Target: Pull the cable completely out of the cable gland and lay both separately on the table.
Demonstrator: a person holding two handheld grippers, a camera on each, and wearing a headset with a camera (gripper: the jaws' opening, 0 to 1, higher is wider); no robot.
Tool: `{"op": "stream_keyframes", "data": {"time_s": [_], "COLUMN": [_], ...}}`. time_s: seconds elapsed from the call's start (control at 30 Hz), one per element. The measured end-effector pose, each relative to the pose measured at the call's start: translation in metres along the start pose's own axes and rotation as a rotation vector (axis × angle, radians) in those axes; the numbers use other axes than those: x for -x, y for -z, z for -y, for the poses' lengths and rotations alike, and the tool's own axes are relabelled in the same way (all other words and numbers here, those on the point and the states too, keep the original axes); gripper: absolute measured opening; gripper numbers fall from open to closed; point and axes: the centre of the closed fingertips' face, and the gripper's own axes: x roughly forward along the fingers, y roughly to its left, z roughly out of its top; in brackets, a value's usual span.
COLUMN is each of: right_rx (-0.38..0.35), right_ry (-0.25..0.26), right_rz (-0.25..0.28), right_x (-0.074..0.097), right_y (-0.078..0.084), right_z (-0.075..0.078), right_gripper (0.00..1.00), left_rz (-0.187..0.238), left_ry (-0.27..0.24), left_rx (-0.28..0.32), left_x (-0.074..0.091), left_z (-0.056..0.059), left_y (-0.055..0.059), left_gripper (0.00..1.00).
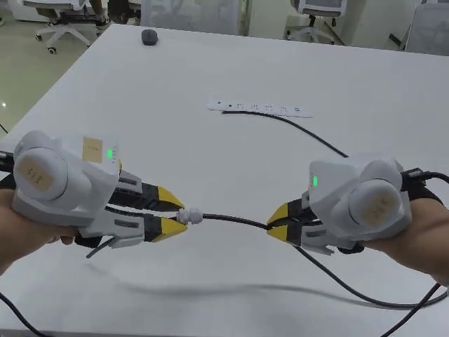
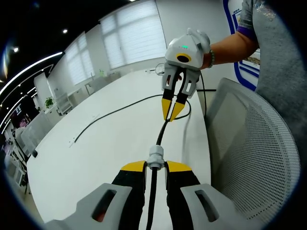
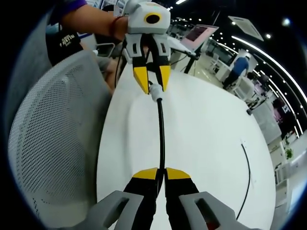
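A wide white counter (image 1: 231, 63) runs away toward office chairs (image 1: 66, 17) on the far floor, most of its surface bare. The work hangs in the air above the near edge, with a faint shadow on the surface below.

The left gripper (image 1: 179, 216) has its yellow-tipped jaws drawn narrow around the rear of a small white cable gland (image 1: 191, 215), whose ribbed front pokes out just past the tips. In the left gripper view a black line runs back between the jaws behind the gland, so the cable (image 1: 231, 220) is still threaded through it. From the gland's front the thin black cable stretches nearly straight to the right gripper (image 1: 272, 223), whose jaws are pinched tight on it. Beyond that gripper the cable droops toward the near right corner.

Farther out, a white power strip (image 1: 258, 108) lies flat mid-counter, its dark cord curving right. A small dark object (image 1: 149, 36) sits near the far edge. A grey mesh chair (image 2: 254, 143) stands against the near side.
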Motion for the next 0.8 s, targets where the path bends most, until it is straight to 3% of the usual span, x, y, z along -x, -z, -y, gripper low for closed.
{"op": "stream_keyframes", "data": {"time_s": [0.3,0.7,0.8], "right_rx": [-0.014,-0.029,-0.063], "right_ry": [-0.013,-0.006,-0.003], "right_rz": [-0.050,-0.052,-0.045], "right_x": [-0.005,-0.001,0.001], "right_y": [0.022,0.025,0.022], "right_z": [-0.002,-0.003,-0.003], "right_gripper": [0.00,0.00,0.00], "left_rz": [-0.002,-0.002,-0.011], "left_ry": [-0.006,-0.004,-0.011], "left_rx": [0.005,0.008,0.015], "left_x": [0.003,0.000,0.000], "left_z": [-0.002,0.000,-0.001], "left_y": [0.002,0.000,0.001], "left_gripper": [0.15,0.15,0.15]}}
